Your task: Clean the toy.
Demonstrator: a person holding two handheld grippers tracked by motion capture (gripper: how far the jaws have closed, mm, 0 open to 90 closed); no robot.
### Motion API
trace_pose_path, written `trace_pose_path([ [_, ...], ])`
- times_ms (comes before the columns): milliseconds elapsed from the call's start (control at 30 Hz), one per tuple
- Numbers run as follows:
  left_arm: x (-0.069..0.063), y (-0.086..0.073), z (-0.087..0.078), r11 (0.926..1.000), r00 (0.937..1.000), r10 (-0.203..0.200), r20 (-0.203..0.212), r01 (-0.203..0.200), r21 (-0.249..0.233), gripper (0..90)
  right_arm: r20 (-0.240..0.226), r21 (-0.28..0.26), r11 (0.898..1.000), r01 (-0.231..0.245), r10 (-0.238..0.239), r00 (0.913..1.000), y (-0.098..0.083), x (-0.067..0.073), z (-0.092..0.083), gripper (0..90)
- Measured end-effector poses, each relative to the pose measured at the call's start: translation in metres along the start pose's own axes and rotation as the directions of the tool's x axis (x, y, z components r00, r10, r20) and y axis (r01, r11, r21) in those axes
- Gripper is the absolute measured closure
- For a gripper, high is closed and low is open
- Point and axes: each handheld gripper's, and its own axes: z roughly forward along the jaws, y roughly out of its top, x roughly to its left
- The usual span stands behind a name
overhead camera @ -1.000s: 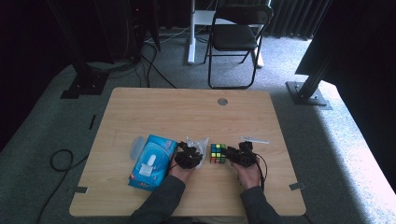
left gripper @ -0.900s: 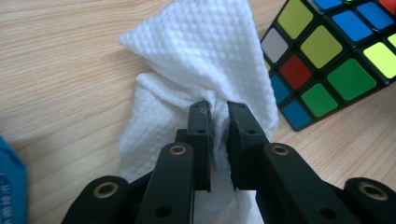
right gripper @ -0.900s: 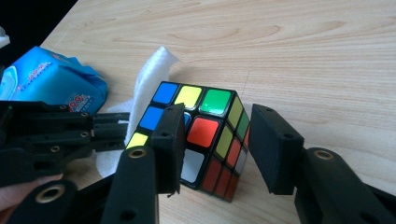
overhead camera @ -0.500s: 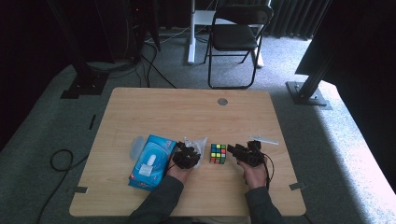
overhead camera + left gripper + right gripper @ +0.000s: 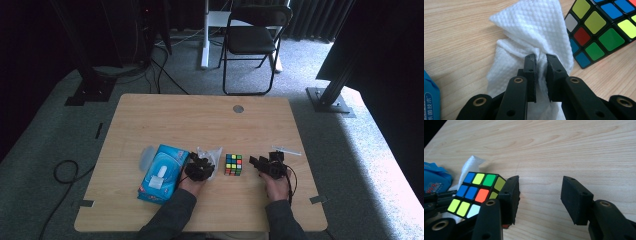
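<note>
Pinching white wipe (image 5: 534,37) between left gripper (image 5: 541,58) jaws, nearly closed, cloth bunched in narrow gap and fanning out ahead of tips onto surface (image 5: 461,32). Puzzle cube (image 5: 604,27) just right of left jaws in left gripper view, close to wipe edge, contact hard to tell. Blue tissue pack (image 5: 161,172) off to outer side of left gripper (image 5: 200,167), near but apart.

Right gripper (image 5: 540,195) jaws about half spread, just been opening, nothing between pads, bare surface in gap. Cube (image 5: 477,193) sitting outside and beyond left-hand jaw in right gripper view, not gripped; touching that jaw's outer face or not, cannot tell. In high view, right gripper (image 5: 270,165) beside cube (image 5: 233,164), small gap visible.

Step in hand, judged: wiping cube with cloth while right side steadies it. To do well: bring right jaws square around cube, pads on two opposite flat faces, closing gently to avoid twisting layers. Keep left grip firm so wipe does not slip out; drag loose fanned part across top face, not jaw tips. Risk: cube sliding on smooth surface if pushed before held.
</note>
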Motion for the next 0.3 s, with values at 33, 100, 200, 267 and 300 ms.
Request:
trace_pose_path([
  [33,0.0001,0.0,0.0,1.0,1.0,0.0,0.0,0.0,0.0,80.2,0.005,0.0,1.0,0.003,-0.003,1.0,0.0,-0.0001,0.0003,48.5],
  [100,0.0001,-0.0001,0.0,1.0,1.0,0.0,0.0,0.0,-0.001,80.2,0.015,0.0,1.0,0.008,-0.008,0.9999,0.0,-0.0002,0.0008,48.5],
  [200,0.0001,-0.0004,0.0001,1.0,1.0,-0.002,0.0,0.002,-0.004,80.2,0.019,0.002,1.0,0.011,-0.011,0.9998,-0.0002,-0.0009,0.0016,48.5],
  [267,0.0002,-0.0005,0.0002,1.0,1.0,-0.001,0.0,0.001,-0.005,80.2,0.028,0.002,1.0,0.017,-0.017,0.9995,-0.0007,-0.0012,0.0021,48.5],
  [300,0.0002,-0.0006,0.0002,1.0,1.0,-0.001,0.001,0.001,-0.006,80.2,0.03,0.003,1.0,0.019,-0.019,0.9994,-0.001,-0.0016,0.0024,48.5],
])
